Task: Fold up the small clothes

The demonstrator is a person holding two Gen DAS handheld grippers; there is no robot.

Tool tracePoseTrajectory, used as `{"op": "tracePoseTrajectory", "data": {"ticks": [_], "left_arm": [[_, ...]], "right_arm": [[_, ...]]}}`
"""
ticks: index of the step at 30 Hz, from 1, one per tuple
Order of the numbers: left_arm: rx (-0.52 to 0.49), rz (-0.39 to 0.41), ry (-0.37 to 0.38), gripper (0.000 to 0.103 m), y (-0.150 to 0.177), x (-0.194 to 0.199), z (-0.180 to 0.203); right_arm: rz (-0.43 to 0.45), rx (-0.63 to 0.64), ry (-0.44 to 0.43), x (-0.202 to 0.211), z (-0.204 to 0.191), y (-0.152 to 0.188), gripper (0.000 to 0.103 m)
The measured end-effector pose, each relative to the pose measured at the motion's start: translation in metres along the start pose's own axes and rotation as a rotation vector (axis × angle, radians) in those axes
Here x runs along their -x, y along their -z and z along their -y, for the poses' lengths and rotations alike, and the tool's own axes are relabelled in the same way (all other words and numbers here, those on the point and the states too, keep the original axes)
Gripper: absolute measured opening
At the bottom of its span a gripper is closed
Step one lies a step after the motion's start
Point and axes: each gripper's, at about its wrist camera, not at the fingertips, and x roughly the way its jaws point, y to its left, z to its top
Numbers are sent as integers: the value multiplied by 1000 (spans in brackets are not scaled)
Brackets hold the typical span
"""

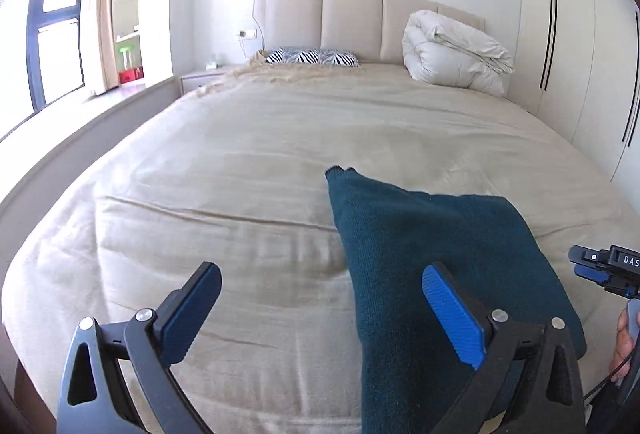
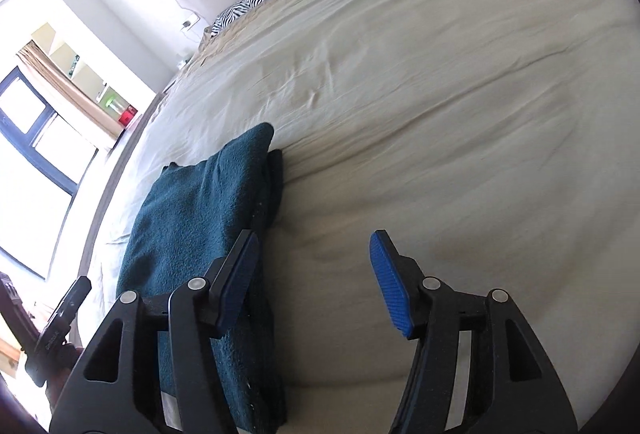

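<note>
A dark teal knit garment lies folded in a long strip on the beige bed near the front edge. It also shows in the right wrist view, with layered folded edges on its right side. My left gripper is open and empty just above the bed; its right finger hangs over the garment's left part. My right gripper is open and empty, with its left finger over the garment's right edge and its right finger over bare sheet. The right gripper's body shows at the right edge of the left wrist view.
A folded white duvet and a zebra-print pillow lie at the headboard. A wardrobe stands to the right. A window, curtain and low ledge run along the left of the bed.
</note>
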Motion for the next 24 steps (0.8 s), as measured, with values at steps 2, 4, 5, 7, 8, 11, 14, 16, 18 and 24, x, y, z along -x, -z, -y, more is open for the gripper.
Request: {"op": "tracePoseTrajectory", "data": {"ticks": [2,4,5,7,8,11,14,16,18,24], "left_arm": [[-14,103,-61,103,-9,24,0],[-24,207,-146,103,-18,47,3],[-21,258,-184,103,-24,59,3],[5,350,-231,103,-35,82,3],[21,389,-245,103,-40,95,2],[39,496,-179,103,-51,129,-2],[19,546,-103,103,-63,149,-3],[-43,512,-132,103,-71,150,5],[-97,459,-130,103,-74,148,13],[-122,552,-176,103,-61,176,23]], "right_arm": [[79,20,48,24,-6,-2,57],[168,60,102,50,-19,-6,58],[225,89,132,64,-26,-6,64],[362,156,211,94,-44,-6,77],[443,190,246,109,-53,-4,86],[706,271,311,153,-79,5,103],[827,373,315,181,-100,10,103],[819,427,331,192,-112,8,103],[800,436,333,198,-119,6,103],[763,438,290,212,-130,12,103]]}}
